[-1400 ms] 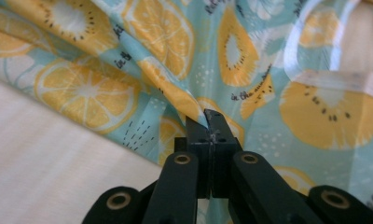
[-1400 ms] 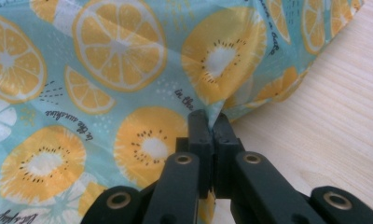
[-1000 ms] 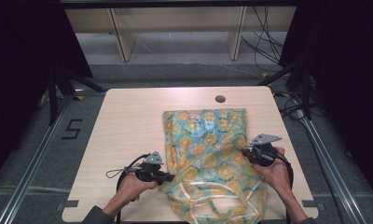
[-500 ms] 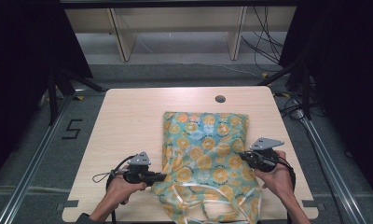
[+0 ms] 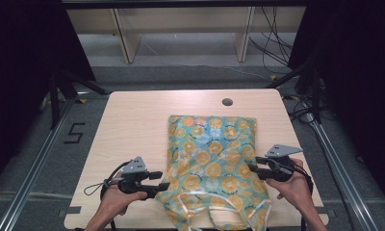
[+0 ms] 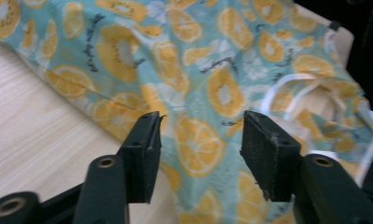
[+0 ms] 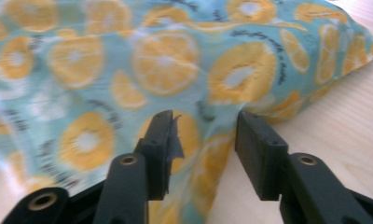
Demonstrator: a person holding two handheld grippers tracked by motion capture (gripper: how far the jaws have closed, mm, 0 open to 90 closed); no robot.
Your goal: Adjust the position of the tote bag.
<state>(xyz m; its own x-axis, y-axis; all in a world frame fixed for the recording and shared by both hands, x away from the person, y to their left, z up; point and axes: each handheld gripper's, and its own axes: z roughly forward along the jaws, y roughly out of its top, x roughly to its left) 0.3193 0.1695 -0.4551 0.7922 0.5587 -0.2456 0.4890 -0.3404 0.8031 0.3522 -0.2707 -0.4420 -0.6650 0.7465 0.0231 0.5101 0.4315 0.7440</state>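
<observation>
**Orange-print garment lies flat as both grippers let go**

The garment (image 5: 211, 163), a thin teal fabric printed with orange slices, lies spread on the right half of the pale wooden table (image 5: 133, 125), its far end folded square and its white-edged straps and neckline bunched at the near edge by the person. The left gripper (image 5: 162, 186) sits at the cloth's left edge and the right gripper (image 5: 251, 168) at its right edge, 1 on each side, a placing that looks suited to stretching the fabric smooth between them. Both sets of jaws have just been opening: in each gripper view the 2 black pads stand apart above the cloth, pinching nothing. The print is crisp, the fabric faintly glossy and lightly rippled along its sides.
</observation>
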